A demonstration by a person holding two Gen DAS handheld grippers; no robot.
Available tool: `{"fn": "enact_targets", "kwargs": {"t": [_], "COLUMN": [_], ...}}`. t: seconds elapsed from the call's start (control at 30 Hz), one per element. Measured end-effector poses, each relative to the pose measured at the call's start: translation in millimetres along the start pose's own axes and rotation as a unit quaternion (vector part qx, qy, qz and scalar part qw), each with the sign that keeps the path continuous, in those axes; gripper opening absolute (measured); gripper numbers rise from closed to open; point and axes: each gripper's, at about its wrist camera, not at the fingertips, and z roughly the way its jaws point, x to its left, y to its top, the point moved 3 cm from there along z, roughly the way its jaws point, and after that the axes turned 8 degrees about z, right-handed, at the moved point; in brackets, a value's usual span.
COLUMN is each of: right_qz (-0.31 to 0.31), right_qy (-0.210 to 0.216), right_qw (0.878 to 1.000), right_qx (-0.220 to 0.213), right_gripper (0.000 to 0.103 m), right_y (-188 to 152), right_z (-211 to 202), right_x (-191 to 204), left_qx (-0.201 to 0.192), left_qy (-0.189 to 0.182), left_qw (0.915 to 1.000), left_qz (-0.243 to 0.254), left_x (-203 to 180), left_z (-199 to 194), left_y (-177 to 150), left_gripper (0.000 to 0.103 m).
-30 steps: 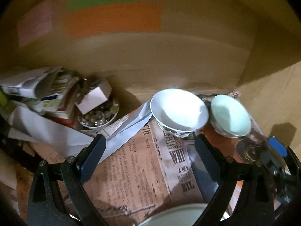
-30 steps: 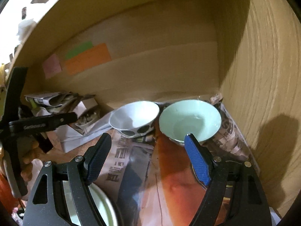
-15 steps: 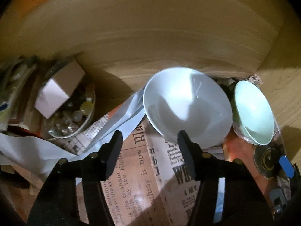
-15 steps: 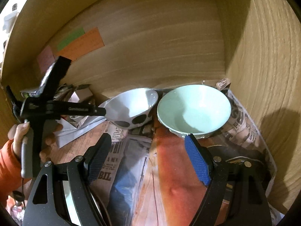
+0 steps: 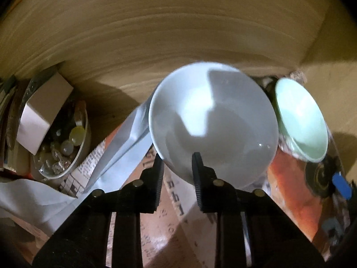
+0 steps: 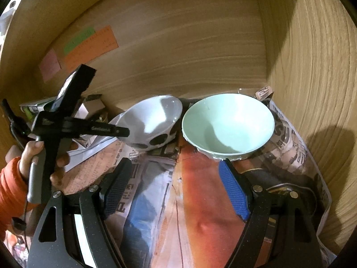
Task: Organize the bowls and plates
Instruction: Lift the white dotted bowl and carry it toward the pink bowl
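Note:
A white bowl (image 5: 212, 122) with dark spots on its outside (image 6: 154, 120) stands on newspaper inside a wooden cupboard. My left gripper (image 5: 177, 159) straddles its near rim, one finger inside and one outside. Its jaws are closing, and a gap still shows at the pads. The right wrist view shows that gripper (image 6: 125, 131) reaching the bowl from the left. A mint green bowl (image 6: 227, 125) stands to the right of the white one, close beside it. My right gripper (image 6: 174, 163) hangs open just in front of the green bowl with nothing between its fingers.
A glass dish of beads (image 5: 60, 138) with a small white box stands at the left among folded papers. The wooden back wall (image 6: 178, 44) carries sticky notes (image 6: 89, 47), and the side wall (image 6: 312, 89) is close on the right. A hand in an orange sleeve (image 6: 13, 189) holds the left gripper.
My left gripper has come forward and down onto the white bowl's near rim, and its jaws have narrowed from wide apart. The right gripper has edged slightly down towards the green bowl.

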Motion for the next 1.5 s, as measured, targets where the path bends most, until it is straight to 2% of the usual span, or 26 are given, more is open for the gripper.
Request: {"fn": "enact_targets", "kwargs": {"t": [0.13, 0.4, 0.6, 0.77, 0.9, 0.97, 1.13, 1.33, 1.5], "right_qz": [-0.006, -0.017, -0.023, -0.013, -0.004, -0.007, -0.024, -0.022, -0.026], "right_qy": [-0.002, 0.008, 0.007, 0.002, 0.004, 0.007, -0.019, -0.019, -0.011], "right_qw": [1.0, 0.999, 0.997, 0.994, 0.994, 0.993, 0.994, 0.996, 0.998], "right_qx": [0.004, 0.032, 0.073, 0.108, 0.113, 0.118, 0.109, 0.084, 0.06], "right_gripper": [0.078, 0.077, 0.057, 0.031, 0.026, 0.019, 0.019, 0.019, 0.019], "right_y": [-1, -7, -16, -21, -20, -20, -21, -12, -7], "right_z": [3, 11, 29, 46, 52, 55, 53, 35, 14], "right_x": [2, 11, 13, 10, 8, 11, 18, 24, 35], "left_qx": [0.009, 0.024, 0.02, 0.015, 0.002, -0.005, -0.009, -0.027, -0.06], "left_qy": [0.005, -0.014, -0.035, -0.041, -0.038, -0.034, -0.036, -0.043, -0.043], "left_qw": [0.9996, 0.9964, 0.9932, 0.9934, 0.9927, 0.9921, 0.9923, 0.9933, 0.9932], "left_qz": [0.026, 0.08, 0.109, 0.106, 0.115, 0.121, 0.118, 0.104, 0.089], "left_x": [-5, -19, -35, -38, -37, -39, -39, -35, -26], "left_z": [-10, -34, -50, -49, -54, -56, -57, -70, -94], "left_y": [-13, -48, -70, -66, -69, -69, -67, -69, -74], "left_gripper": [0.024, 0.023, 0.023, 0.023, 0.023, 0.023, 0.022, 0.022, 0.022]}}
